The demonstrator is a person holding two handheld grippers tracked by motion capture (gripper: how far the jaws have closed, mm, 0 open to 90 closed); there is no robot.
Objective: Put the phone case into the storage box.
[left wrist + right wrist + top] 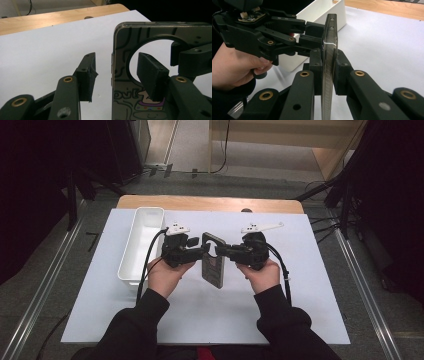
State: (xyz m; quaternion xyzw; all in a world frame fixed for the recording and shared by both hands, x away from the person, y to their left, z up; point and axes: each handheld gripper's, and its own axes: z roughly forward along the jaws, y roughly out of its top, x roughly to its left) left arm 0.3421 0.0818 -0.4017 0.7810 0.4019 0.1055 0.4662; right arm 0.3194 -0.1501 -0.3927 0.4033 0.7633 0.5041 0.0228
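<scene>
A phone case [212, 261] is held upright above the white sheet [280, 295], between the two grippers, just right of the white bin [141, 240]. It is clamped flat between the right gripper's [329, 67] jaws. The left gripper's [117, 72] jaws are seen straddling the case's edge, still apart, not pressing.

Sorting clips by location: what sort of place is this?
Likely a lab recording station: a white-covered table between metal floor rails, with cables trailing across the floor.
</scene>
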